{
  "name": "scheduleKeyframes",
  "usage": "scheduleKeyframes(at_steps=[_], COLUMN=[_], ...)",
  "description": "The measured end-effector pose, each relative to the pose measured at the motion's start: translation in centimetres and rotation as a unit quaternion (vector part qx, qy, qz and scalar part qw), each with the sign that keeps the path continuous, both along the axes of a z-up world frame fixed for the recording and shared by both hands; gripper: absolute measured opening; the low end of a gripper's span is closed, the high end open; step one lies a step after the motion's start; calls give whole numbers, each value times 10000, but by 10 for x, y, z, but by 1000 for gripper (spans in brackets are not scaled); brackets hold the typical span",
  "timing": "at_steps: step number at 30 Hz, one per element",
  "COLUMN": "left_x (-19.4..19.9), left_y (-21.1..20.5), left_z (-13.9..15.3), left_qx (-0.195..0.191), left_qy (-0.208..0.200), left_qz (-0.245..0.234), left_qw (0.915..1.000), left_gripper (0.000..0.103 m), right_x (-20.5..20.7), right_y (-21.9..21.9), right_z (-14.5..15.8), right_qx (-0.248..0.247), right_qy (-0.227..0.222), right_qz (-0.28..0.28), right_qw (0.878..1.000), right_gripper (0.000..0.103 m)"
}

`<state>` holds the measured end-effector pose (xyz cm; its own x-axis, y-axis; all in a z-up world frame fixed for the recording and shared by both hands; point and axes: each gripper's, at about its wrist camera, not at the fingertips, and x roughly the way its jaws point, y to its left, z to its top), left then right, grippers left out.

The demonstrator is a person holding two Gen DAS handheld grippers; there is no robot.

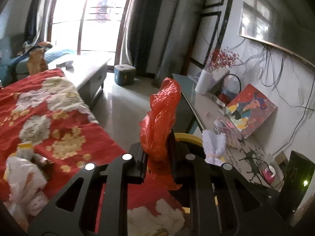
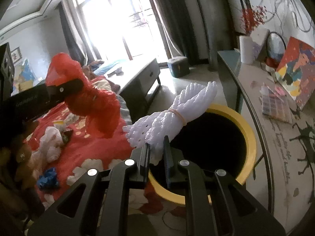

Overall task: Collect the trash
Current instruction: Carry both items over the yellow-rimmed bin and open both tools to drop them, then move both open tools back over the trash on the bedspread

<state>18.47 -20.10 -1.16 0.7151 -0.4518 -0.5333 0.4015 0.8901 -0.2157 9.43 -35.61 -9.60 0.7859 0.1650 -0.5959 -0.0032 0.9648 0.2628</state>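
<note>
My left gripper [image 1: 157,153] is shut on a crumpled red plastic bag [image 1: 161,116] that sticks up from its jaws. In the right wrist view the left gripper [image 2: 75,87] comes in from the left with the red bag [image 2: 94,106], above the bed. My right gripper [image 2: 156,153] is shut on a white foam net bundle [image 2: 177,116] tied with a rubber band. The bundle hangs over the near rim of a round yellow-rimmed bin [image 2: 251,137] with a dark inside. From the left wrist, the bundle [image 1: 213,145] and the bin's rim [image 1: 189,136] show to the right.
A bed with a red flowered quilt [image 1: 59,122] fills the left; on it lie a white plastic bag [image 2: 51,143] and a blue crumpled scrap [image 2: 48,179]. A desk [image 2: 275,157] with a painting, vase and mirror runs along the right. A bench [image 2: 141,74] and teal box [image 2: 178,66] stand beyond.
</note>
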Motion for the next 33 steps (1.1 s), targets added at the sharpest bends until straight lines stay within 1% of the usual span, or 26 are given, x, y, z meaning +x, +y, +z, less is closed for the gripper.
scheduleKeyframes(at_steps=[5, 7, 9, 10, 11, 12, 14, 15, 16, 20, 21, 23, 24, 26, 33], left_x=[11, 20, 26, 30, 34, 36, 37, 37, 37, 34, 32, 28, 26, 21, -1], left_y=[-26, -40, -47, -51, -55, -58, -59, -58, -57, -45, -40, -30, -24, -16, 16], left_z=[-10, -18, -24, -28, -33, -36, -40, -40, -41, -36, -33, -26, -22, -16, -1], left_qx=[121, 134, 150, 155, 167, 180, 154, 103, 49, -108, -148, -212, -252, -280, -309], left_qy=[101, 272, 407, 513, 624, 695, 758, 795, 830, 856, 838, 751, 707, 666, 509], left_qz=[-181, -326, -375, -440, -487, -534, -585, -620, -646, -544, -496, -386, -327, -245, 51], left_qw=[9997, 9990, 9984, 9976, 9967, 9960, 9953, 9949, 9944, 9948, 9951, 9962, 9966, 9971, 9982], left_gripper=[13, 13, 13, 15, 20, 24, 50, 53, 55, 73, 76, 86, 87, 92, 92], right_x=[3, 5, 8, 8, 8, 10, 9, 9, 9, 6, 5, 3, 2, 0, -9], right_y=[-11, -14, -18, -19, -21, -23, -26, -28, -29, -33, -33, -32, -30, -26, -6], right_z=[-12, -18, -26, -28, -31, -33, -35, -35, -35, -30, -28, -23, -20, -13, 10], right_qx=[61, 77, 120, 151, 160, 148, 137, 106, 111, 122, 122, 122, 120, 125, 60], right_qy=[218, 350, 511, 546, 597, 637, 646, 644, 636, 533, 472, 379, 303, 192, -210], right_qz=[-51, -91, -165, -209, -272, -315, -420, -490, -532, -663, -684, -681, -667, -611, -377], right_qw=[9997, 9993, 9985, 9982, 9977, 9974, 9969, 9967, 9965, 9963, 9965, 9969, 9972, 9979, 9991], right_gripper=[13, 15, 18, 18, 25, 36, 47, 50, 56, 64, 66, 69, 72, 74, 82])
